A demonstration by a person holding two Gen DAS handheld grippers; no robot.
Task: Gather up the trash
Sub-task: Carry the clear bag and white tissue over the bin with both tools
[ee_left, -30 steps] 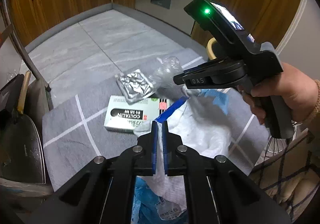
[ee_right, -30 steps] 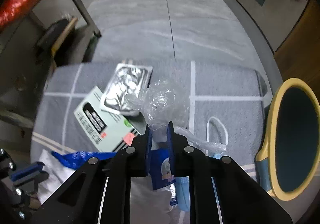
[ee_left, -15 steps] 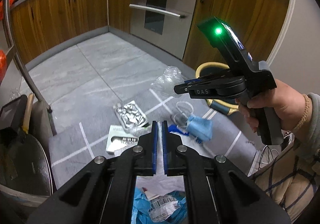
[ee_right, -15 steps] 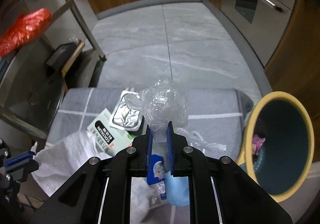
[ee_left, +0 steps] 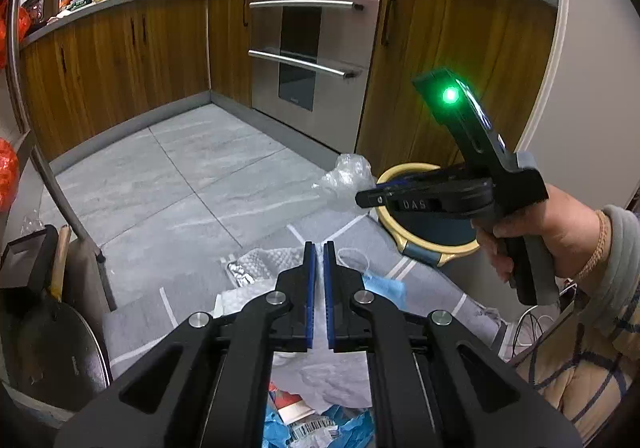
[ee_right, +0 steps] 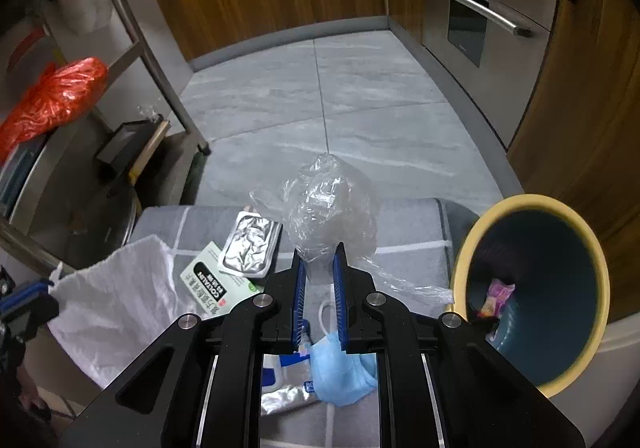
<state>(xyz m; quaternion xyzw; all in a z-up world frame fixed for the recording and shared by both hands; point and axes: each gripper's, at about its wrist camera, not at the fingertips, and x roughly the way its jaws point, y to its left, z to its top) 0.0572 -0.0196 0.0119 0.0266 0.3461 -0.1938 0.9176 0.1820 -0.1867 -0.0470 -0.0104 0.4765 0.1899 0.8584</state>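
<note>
Two claws hold trash above the grey mat (ee_right: 408, 224): right claw (ee_right: 319, 280) pinches a crumpled clear plastic bag (ee_right: 330, 208); left claw (ee_left: 319, 280) pinches white cloth (ee_right: 120, 296). Carry the bag right, release over the bin (ee_right: 600, 288) mouth.

Colours and patterns I read around the grey mat (ee_right: 408, 224).

The mat carries white grid lines. On it I see a silver foil tray (ee_right: 250, 244), a white-and-green box (ee_right: 208, 284) and a light-blue face mask (ee_right: 340, 372). Right of the mat stands a bin (ee_right: 592, 264), yellow-rimmed with a dark teal interior. Left of it hangs a white woven bag (ee_right: 120, 312).
</note>
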